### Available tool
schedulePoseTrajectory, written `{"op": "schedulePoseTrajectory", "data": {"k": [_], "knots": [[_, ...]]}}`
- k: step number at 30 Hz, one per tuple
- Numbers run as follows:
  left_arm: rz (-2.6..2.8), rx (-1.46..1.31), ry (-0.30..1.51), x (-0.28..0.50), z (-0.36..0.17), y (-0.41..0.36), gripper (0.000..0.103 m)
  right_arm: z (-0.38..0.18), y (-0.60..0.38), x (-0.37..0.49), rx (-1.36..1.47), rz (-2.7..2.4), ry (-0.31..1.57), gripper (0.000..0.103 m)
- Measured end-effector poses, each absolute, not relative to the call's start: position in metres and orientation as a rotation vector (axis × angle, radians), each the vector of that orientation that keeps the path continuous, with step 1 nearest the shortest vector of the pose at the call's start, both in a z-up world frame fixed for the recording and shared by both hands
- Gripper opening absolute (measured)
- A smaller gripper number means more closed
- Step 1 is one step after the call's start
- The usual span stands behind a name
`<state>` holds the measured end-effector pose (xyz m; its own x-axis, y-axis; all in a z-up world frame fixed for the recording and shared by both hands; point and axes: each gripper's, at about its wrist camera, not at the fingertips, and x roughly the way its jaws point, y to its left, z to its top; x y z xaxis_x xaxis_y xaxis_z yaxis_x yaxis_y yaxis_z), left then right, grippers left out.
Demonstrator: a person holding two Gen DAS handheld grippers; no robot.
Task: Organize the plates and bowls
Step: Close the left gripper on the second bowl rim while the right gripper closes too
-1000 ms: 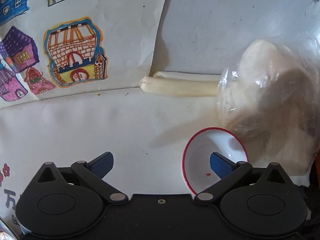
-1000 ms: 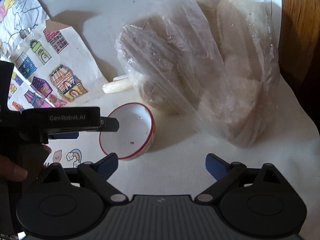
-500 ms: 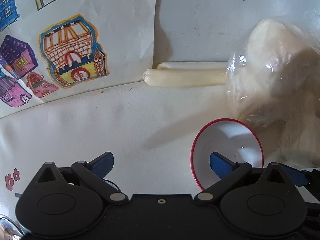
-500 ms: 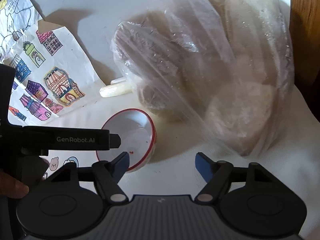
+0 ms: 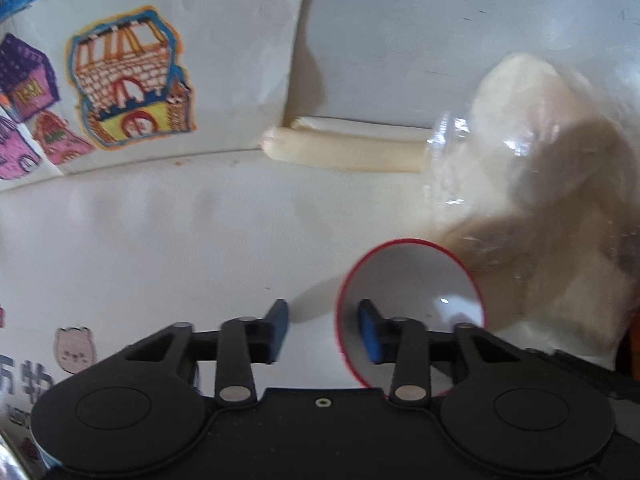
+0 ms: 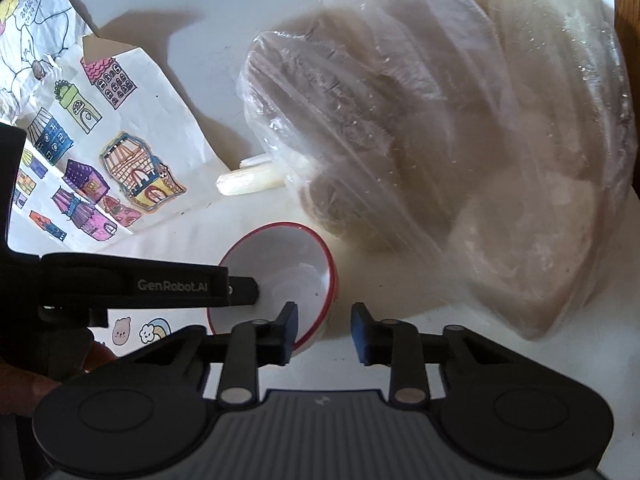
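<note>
White table: bowl tilted leftward (red-rimmed).

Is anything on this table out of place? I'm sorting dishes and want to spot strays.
The red-rimmed bowl sits alone against a plastic bag of flatbreads. A pale sausage-like roll lies loose on the table by the drawing sheet.

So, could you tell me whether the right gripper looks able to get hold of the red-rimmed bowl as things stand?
Probably yes. The right gripper is closing with the bowl's near wall between its fingers; nothing blocks it, though the left gripper is closing on the opposite rim.
</note>
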<state>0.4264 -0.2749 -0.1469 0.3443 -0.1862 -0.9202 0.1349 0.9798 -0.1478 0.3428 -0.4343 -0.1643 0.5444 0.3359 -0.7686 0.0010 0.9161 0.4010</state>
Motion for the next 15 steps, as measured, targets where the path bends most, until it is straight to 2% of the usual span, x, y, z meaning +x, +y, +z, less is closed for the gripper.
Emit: {"op": "schedulePoseTrajectory", "data": {"k": [5,7,10,15], "knots": [[-0.271,-0.084,1.205,0.419,-0.149,-0.278,0.022,-0.166,-0.434,0.341,0.385,0.214,0.977,0.031],[-0.275,-0.099,1.21,0.42,-0.15,-0.275,0.019,-0.166,-0.433,0.341,0.399,0.225,0.976,0.026],[-0.283,-0.106,1.217,0.415,-0.149,-0.271,0.014,-0.165,-0.43,0.339,0.383,0.222,0.979,0.024],[-0.299,-0.126,1.207,0.406,-0.144,-0.26,0.012,-0.161,-0.432,0.329,0.372,0.229,0.982,0.022]]}}
